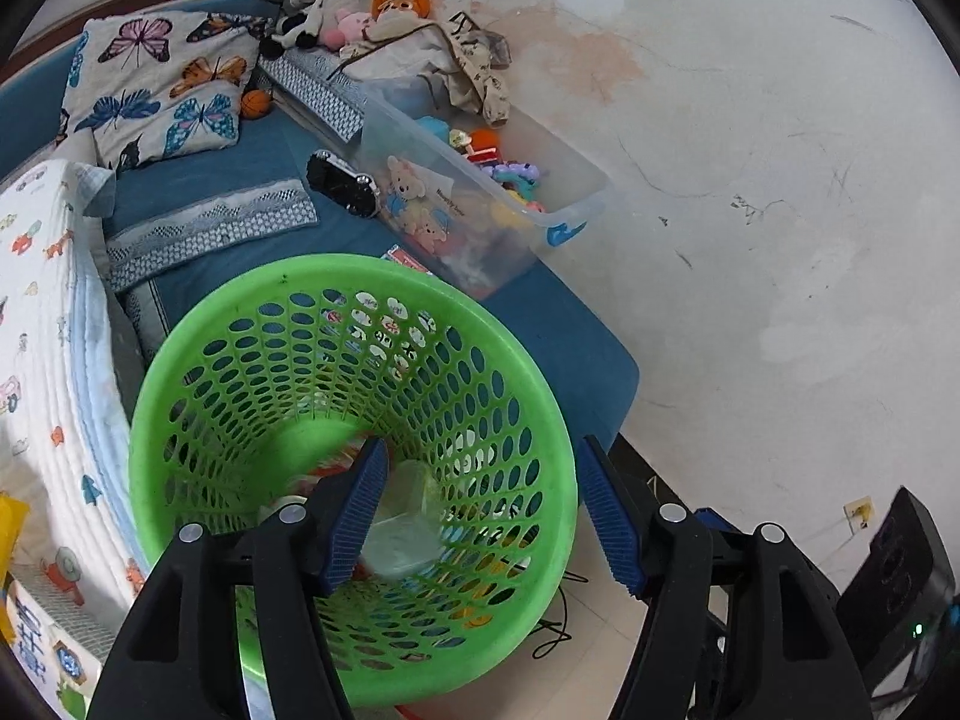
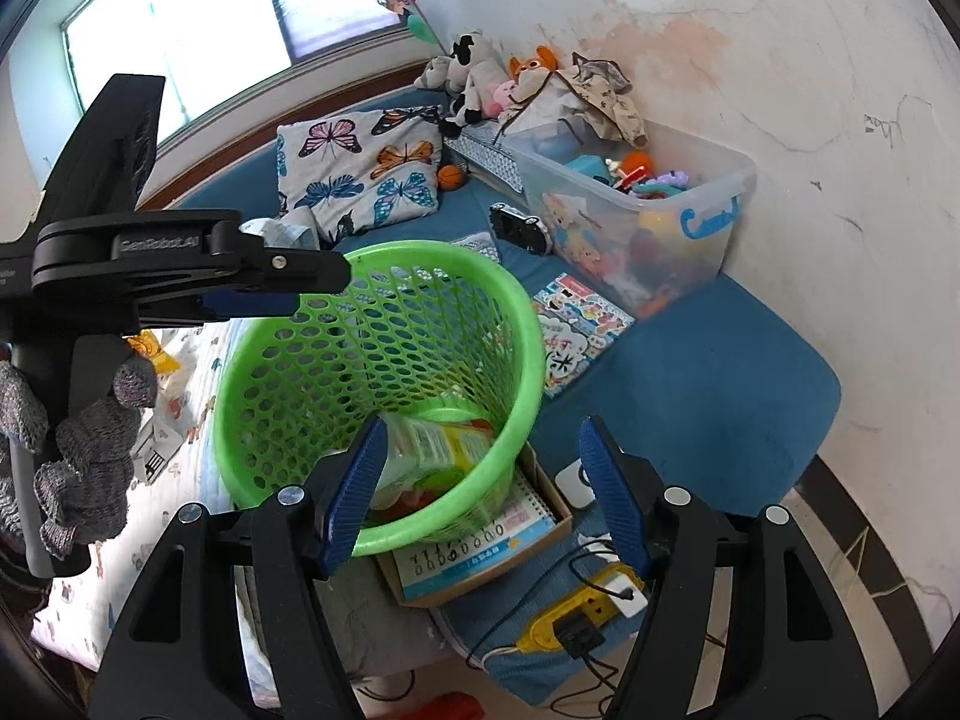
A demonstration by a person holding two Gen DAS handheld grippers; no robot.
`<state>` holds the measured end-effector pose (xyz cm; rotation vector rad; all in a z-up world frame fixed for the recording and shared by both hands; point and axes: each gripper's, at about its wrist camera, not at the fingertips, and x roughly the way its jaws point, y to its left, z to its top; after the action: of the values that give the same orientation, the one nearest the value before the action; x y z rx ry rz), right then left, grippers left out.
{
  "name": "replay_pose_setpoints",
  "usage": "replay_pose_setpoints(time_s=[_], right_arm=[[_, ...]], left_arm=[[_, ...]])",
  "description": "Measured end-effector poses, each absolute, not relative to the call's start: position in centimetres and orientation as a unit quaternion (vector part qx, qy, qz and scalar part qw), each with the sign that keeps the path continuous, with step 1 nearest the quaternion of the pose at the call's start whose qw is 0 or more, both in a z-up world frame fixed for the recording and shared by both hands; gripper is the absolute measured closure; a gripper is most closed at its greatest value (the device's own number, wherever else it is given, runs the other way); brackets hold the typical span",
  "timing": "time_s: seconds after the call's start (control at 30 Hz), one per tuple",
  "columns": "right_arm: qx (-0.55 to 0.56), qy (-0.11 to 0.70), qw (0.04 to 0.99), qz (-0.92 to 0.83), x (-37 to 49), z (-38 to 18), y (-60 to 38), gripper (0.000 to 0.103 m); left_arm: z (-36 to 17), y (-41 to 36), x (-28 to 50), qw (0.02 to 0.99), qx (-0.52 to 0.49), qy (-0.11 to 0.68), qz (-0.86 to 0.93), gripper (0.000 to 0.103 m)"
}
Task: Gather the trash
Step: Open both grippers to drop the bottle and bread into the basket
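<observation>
- The green basket (image 1: pixel 354 468) serves as the trash bin. It stands at the foot edge of the bed (image 2: pixel 720 372), tilted with its mouth toward both cameras, probably so that rubbish can be dropped in from the near side.
- The left tongs (image 1: pixel 480 516) straddle the basket's near rim at about 6 o'clock in the left wrist view, one blue pad inside and one outside. The jaws stand apart and I see no pad pressing the plastic, so I read them as released.
- The right tongs (image 2: pixel 486 492) do the same in their own view, gaping across the rim and empty (nothing is pinched between the pads). The left tool shows at 9 o'clock there, carried by a grey-gloved hand (image 2: pixel 84 456).
- The trash already collected lies in the basket bottom: a clear crumpled wrapper (image 1: pixel 402 528) and a yellow-green packet (image 2: pixel 438 450), with red scraps beside them. That makes two clear pieces; the rest I cannot count.
- Counted: one basket, two tongs, one toy bin (image 2: pixel 648 210) at 1 o'clock, one butterfly pillow (image 2: pixel 360 174) at 11 o'clock.
</observation>
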<state>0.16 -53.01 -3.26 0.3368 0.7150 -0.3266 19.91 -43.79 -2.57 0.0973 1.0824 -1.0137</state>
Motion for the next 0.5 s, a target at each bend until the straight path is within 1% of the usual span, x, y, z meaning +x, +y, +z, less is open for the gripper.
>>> replay_pose_setpoints(time_s=[0.3,0.5], right_arm=[[0.148,0.342,0.918,-0.136,0.7,-2.3,-51.4,0.036],[0.134,0.340,0.924,-0.112,1.7,-1.3,-49.3,0.034]], left_arm=[[0.0,-39.4,18.1,0.760,0.052,0.452,-0.464,0.040],[0.8,-34.8,17.4,0.780,0.041,0.436,-0.448,0.040]])
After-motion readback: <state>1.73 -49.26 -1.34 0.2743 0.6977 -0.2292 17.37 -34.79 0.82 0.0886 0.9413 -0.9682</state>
